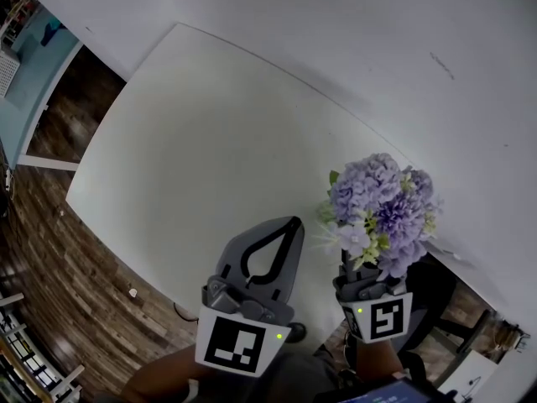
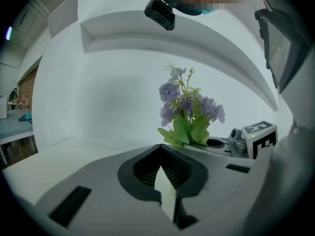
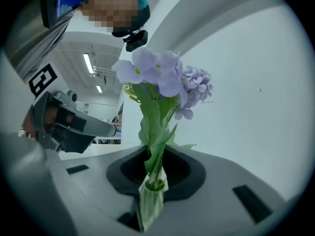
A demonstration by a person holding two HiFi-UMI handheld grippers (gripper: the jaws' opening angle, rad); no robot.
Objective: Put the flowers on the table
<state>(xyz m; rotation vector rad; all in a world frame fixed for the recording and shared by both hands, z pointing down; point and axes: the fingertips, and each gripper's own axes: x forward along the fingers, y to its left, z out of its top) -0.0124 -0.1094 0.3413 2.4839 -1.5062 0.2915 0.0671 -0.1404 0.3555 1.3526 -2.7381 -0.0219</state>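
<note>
Grasps the flowers (image 1: pixel 382 212) upright in the right gripper (image 1: pixel 362 280), above the table's (image 1: pixel 210 141) near right edge. Holds the left gripper (image 1: pixel 293 223) clenched empty, just left.

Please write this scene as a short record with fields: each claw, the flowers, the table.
flowers: purple with green leaves, standing upright
right claw: shut on the flowers at the base of their stems
left claw: shut, nothing in it, beside the right claw
table: white, set against a white wall
flowers resting on table: cannot tell
</note>
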